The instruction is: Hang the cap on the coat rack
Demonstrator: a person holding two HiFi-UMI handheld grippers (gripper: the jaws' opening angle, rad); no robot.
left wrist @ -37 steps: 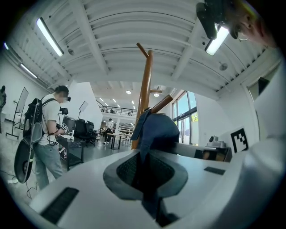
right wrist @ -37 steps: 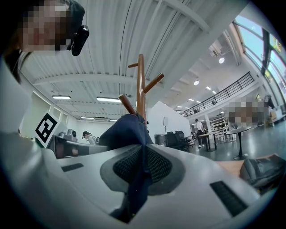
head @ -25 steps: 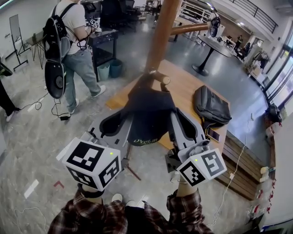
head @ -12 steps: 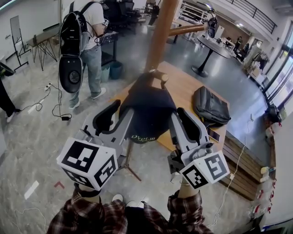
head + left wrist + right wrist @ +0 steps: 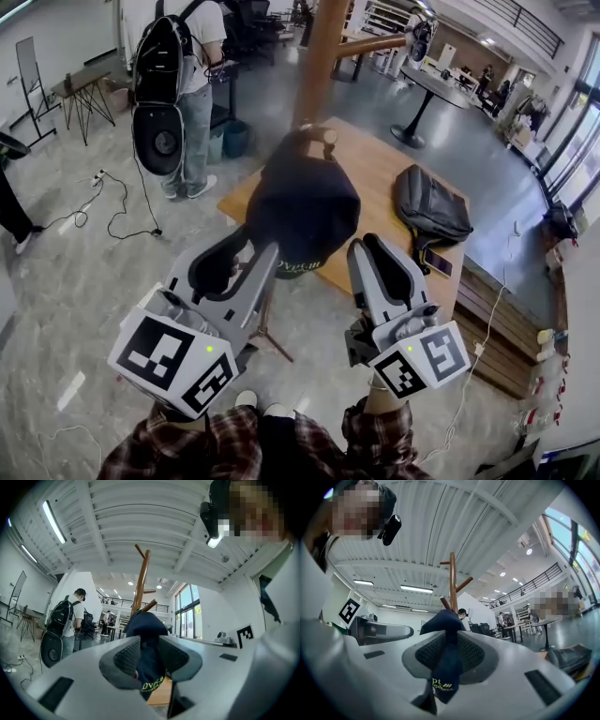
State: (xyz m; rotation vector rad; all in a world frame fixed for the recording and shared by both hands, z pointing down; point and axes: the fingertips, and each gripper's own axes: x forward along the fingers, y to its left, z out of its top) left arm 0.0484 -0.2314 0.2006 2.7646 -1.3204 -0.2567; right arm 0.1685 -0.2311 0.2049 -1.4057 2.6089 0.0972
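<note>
Your left gripper (image 5: 265,251) is standing with jaws apart; they have just been opening and are pressing on nothing. Your right gripper (image 5: 362,246) is gaping too. The cap (image 5: 302,202) is hanging on the coat rack (image 5: 319,56), just far of both grippers, nearer the left.

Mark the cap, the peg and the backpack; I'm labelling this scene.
cap (image 5: 302,206): head view, on its crown.
peg (image 5: 327,137): head view, on its round end.
backpack (image 5: 429,208): head view, on its front panel.
</note>
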